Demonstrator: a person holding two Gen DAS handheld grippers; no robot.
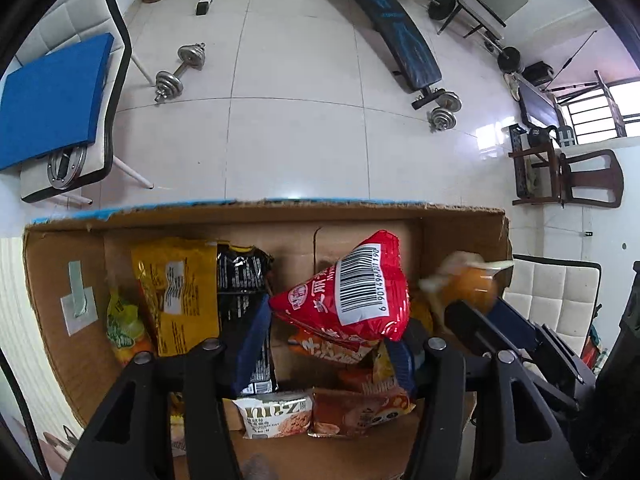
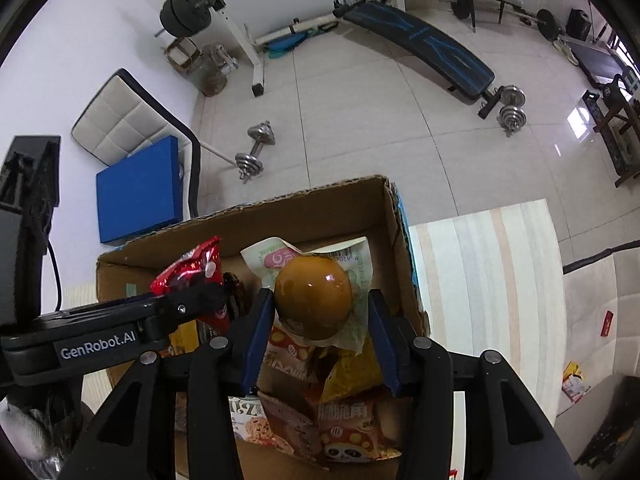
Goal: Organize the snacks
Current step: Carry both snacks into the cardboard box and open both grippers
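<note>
A cardboard box [image 1: 256,216] [image 2: 304,208] holds several snack packs. My left gripper [image 1: 328,336] is shut on a red snack bag [image 1: 356,292] with a barcode and holds it over the box; the bag also shows in the right wrist view [image 2: 192,272]. My right gripper [image 2: 318,332] is shut on a clear pack with a round brown bun [image 2: 312,296], held above the box's right side; it shows blurred in the left wrist view [image 1: 468,284]. Yellow [image 1: 176,292] and black [image 1: 244,280] packs stand at the box's left.
The box sits on a pale striped table [image 2: 484,264]. Dumbbells [image 2: 256,148], a weight bench [image 2: 432,52] and chairs [image 1: 68,92] stand on the tiled floor beyond. A white cushioned chair [image 1: 552,292] is at the right.
</note>
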